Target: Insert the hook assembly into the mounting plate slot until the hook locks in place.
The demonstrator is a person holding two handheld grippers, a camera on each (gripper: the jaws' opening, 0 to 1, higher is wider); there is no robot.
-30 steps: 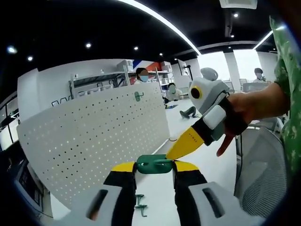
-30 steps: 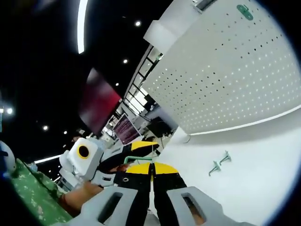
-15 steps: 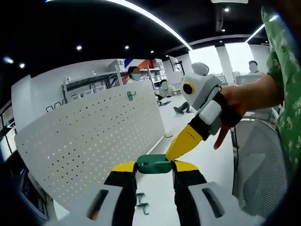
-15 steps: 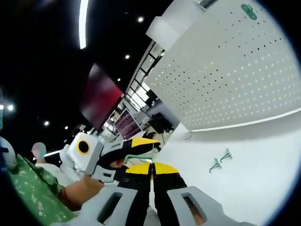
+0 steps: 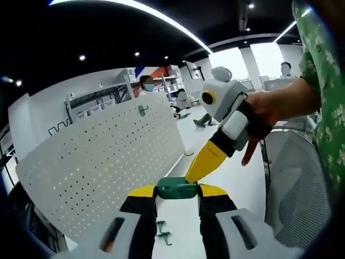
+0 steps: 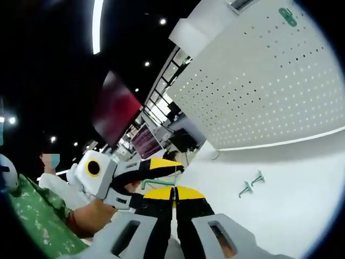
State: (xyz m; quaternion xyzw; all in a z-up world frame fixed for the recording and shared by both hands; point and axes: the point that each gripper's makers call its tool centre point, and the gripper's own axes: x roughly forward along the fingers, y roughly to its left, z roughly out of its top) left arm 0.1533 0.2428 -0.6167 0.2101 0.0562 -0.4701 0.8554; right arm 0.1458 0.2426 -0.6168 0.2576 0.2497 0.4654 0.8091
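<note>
Left gripper view: the left gripper (image 5: 177, 190) is clamping a green hook piece (image 5: 177, 188) crosswise between its two yellow-tipped jaws, up in the air above the white table (image 5: 237, 172). The right gripper (image 5: 190, 178) is coming in from the right w/ its yellow tip touching the hook piece's right end; a hand (image 5: 259, 121) in a green patterned sleeve (image 5: 323, 102) is holding it. Behind, the white pegboard (image 5: 102, 172) is standing upright w/ one green hook (image 5: 142, 110) hanging near its top edge. Two more loose green hooks (image 5: 161, 231) are lying on the table below the jaws. Vs 1 s ago the whole scene is sitting a bit lower-left in frame, so that's the camera moving; grip looks the same.

Right gripper view: the right gripper (image 6: 175, 190) has its jaws pressed together, nothing visible between them. The left gripper (image 6: 161, 168) is showing at the left w/ the green piece (image 6: 156, 182) in it, just beside the right jaws' tips. Pegboard (image 6: 259, 86) is filling the upper right, mounted hook (image 6: 287, 16) near its top. Two loose hooks (image 6: 252, 183) are lying on the table (image 6: 291, 205), well apart from the jaws. Compared w/ earlier, the left gripper is sitting slightly higher in frame; the loose hooks are barely shifting.
</note>
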